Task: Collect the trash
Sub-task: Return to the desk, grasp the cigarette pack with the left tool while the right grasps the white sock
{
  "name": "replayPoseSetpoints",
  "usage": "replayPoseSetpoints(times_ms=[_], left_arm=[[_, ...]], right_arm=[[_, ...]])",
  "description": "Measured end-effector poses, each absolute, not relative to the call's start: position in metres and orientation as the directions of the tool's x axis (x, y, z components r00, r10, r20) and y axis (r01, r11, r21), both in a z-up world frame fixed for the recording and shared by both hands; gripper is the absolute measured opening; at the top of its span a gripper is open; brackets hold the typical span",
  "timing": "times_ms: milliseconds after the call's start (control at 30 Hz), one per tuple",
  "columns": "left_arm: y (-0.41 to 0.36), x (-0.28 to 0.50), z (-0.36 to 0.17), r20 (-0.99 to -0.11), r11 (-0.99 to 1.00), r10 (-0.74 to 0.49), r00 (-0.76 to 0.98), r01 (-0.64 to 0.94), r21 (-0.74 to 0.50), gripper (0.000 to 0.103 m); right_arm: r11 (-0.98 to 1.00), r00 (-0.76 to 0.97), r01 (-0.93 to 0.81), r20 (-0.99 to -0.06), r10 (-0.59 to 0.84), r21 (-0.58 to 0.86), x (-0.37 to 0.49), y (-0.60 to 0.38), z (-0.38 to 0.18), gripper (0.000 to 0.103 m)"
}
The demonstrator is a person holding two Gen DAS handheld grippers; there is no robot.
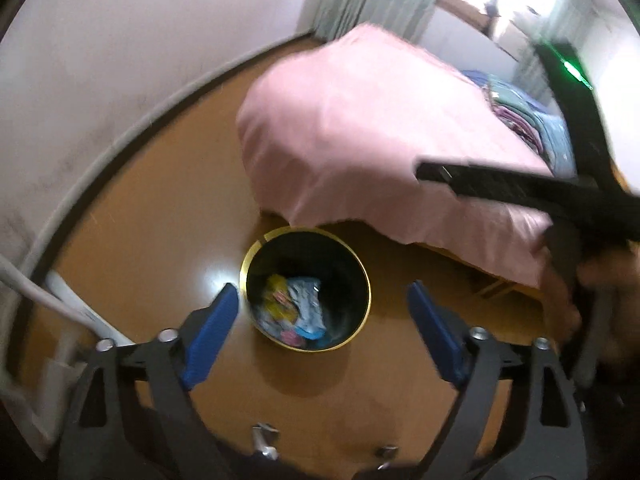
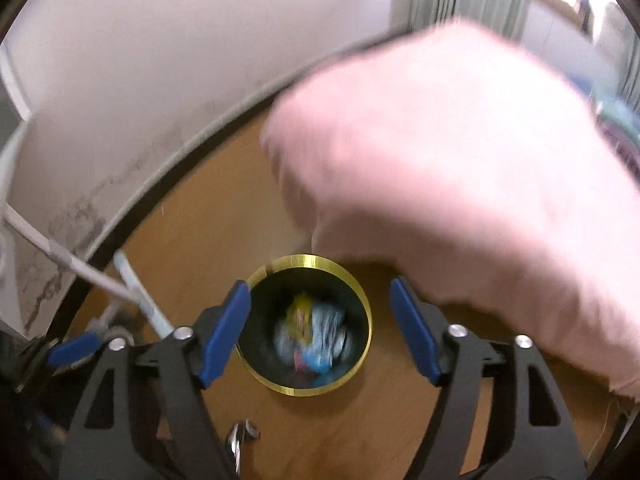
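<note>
A round black bin with a gold rim [image 1: 362, 264] stands on the wooden floor beside the bed, and holds crumpled yellow, blue and pink wrappers [image 1: 294, 308]. My left gripper [image 1: 322, 312] is open and empty above the bin. In the right wrist view the same bin [image 2: 360, 300] with the wrappers [image 2: 314, 332] lies below my right gripper [image 2: 320, 316], which is open and empty. The right gripper's black body [image 1: 540, 196] also shows at the right of the left wrist view. A blue finger of the left gripper [image 2: 74, 348] shows at the lower left.
A bed with a pink cover [image 1: 360, 128] overhangs right behind the bin, with folded clothes [image 1: 520, 116] on its far end. A white wall [image 1: 120, 60] with a baseboard curves along the left. White cables [image 2: 80, 264] lie on the floor at left.
</note>
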State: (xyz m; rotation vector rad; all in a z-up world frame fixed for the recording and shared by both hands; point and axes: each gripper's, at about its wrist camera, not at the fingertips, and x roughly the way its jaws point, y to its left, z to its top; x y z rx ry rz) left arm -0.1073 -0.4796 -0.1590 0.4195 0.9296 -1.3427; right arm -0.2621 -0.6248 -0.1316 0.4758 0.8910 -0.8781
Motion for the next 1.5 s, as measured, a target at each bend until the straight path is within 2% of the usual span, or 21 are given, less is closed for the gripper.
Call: replayPoseSetpoints(times_ms=[33, 133, 267, 367, 433, 567, 633, 733, 1000, 1033, 1067, 1100, 1200, 1400, 1433, 1467, 1500], left_arm=[[-0.466, -0.109, -0.139, -0.756, 0.221, -0.654, -0.018, 0.952, -0.214, 0.093], [-0.408, -0.102, -0.078, -0.717, 0.24, -0.694, 0.06, 0.959, -0.153, 0.096], [-0.319, -0.063, -0.023, -0.684, 0.376, -0.685, 0.251, 0.926, -0.037, 0.096], [-0.249, -0.018, -0.005, -0.671, 0.513, -0.599, 0.438, 0.852, 0.099, 0.096], [-0.205, 0.014, -0.003, -0.668, 0.588, -0.5, 0.551, 0.782, 0.204, 0.096], [-0.139, 0.076, -0.013, -0.716, 0.674, -0.298, 0.631, 0.671, 0.31, 0.096], [-0.121, 0.098, -0.021, -0.765, 0.656, -0.268, 0.586, 0.692, 0.3, 0.096], [-0.111, 0.124, -0.035, -0.792, 0.619, -0.251, 0.556, 0.721, 0.31, 0.096], [-0.107, 0.16, -0.055, -0.836, 0.58, -0.306, 0.456, 0.786, 0.216, 0.095], [-0.106, 0.163, -0.055, -0.841, 0.581, -0.323, 0.434, 0.792, 0.186, 0.089], [-0.103, 0.167, -0.054, -0.844, 0.581, -0.342, 0.414, 0.798, 0.156, 0.073], [-0.1, 0.169, -0.053, -0.847, 0.584, -0.365, 0.385, 0.804, 0.114, 0.067], [-0.098, 0.162, -0.051, -0.846, 0.601, -0.349, 0.404, 0.789, 0.128, 0.061], [-0.088, 0.138, -0.039, -0.832, 0.646, -0.358, 0.424, 0.756, 0.107, 0.058], [-0.086, 0.134, -0.036, -0.827, 0.655, -0.364, 0.429, 0.749, 0.101, 0.055], [-0.081, 0.122, -0.034, -0.824, 0.659, -0.372, 0.427, 0.747, 0.089, 0.016], [-0.079, 0.121, -0.033, -0.832, 0.668, -0.374, 0.41, 0.741, 0.064, 0.013]], right_arm=[[0.581, 0.374, 0.814, -0.794, -0.479, 0.033, -0.259, -0.614, -0.108, 0.077], [0.634, 0.501, 0.764, -0.733, -0.459, 0.125, -0.243, -0.585, -0.066, 0.081], [0.791, 0.657, 0.582, -0.683, -0.32, 0.188, -0.191, -0.519, -0.028, 0.082], [0.905, 0.708, 0.388, -0.686, -0.171, 0.175, -0.138, -0.462, -0.013, 0.082], [0.949, 0.722, 0.27, -0.686, -0.089, 0.162, -0.103, -0.427, -0.005, 0.082], [0.987, 0.707, 0.032, -0.701, 0.09, 0.159, -0.032, -0.357, 0.009, 0.082], [0.986, 0.682, -0.04, -0.717, 0.145, 0.162, -0.006, -0.331, 0.014, 0.082], [0.98, 0.641, -0.118, -0.741, 0.2, 0.163, 0.022, -0.304, 0.018, 0.082], [0.973, 0.567, -0.189, -0.794, 0.22, 0.135, 0.07, -0.275, 0.011, 0.082], [0.973, 0.559, -0.19, -0.8, 0.218, 0.132, 0.08, -0.275, 0.01, 0.082], [0.973, 0.553, -0.189, -0.805, 0.216, 0.131, 0.088, -0.277, 0.007, 0.082], [0.975, 0.548, -0.181, -0.81, 0.21, 0.13, 0.098, -0.279, 0.005, 0.082], [0.975, 0.526, -0.159, -0.822, 0.217, 0.156, 0.128, -0.28, -0.003, 0.082], [0.978, 0.492, -0.12, -0.845, 0.208, 0.171, 0.177, -0.276, -0.023, 0.081], [0.978, 0.487, -0.117, -0.849, 0.206, 0.17, 0.182, -0.274, -0.026, 0.077], [0.979, 0.487, -0.112, -0.85, 0.202, 0.169, 0.186, -0.273, -0.029, 0.073], [0.98, 0.479, -0.113, -0.855, 0.198, 0.164, 0.189, -0.271, -0.032, 0.055]])
